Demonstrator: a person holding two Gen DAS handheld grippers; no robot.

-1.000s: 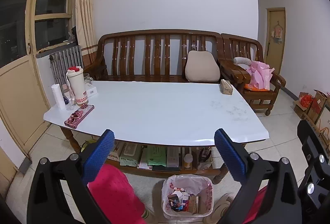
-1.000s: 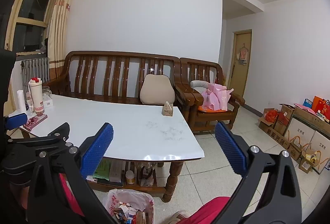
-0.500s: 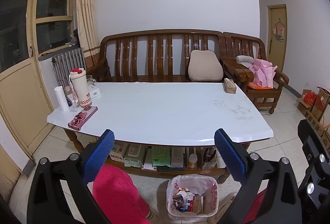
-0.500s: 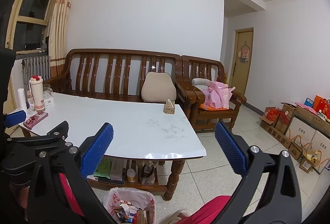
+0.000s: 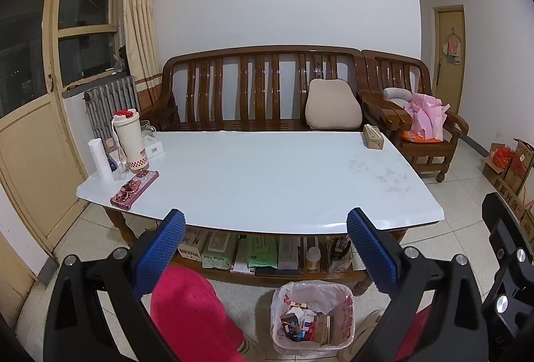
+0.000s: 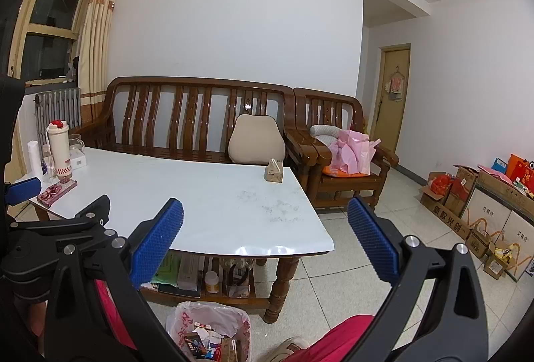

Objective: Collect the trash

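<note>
Both the left gripper and right gripper are being held wide apart, empty. The trash bin is standing on the floor below the counter's near edge; remaining trash should be sought first.

White table holds thermos, tissue box.

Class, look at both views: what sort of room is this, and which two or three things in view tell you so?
Most likely a home living room: a wooden bench sofa with a cushion behind a low white-topped table, and a lined trash bin on the tiled floor.
</note>
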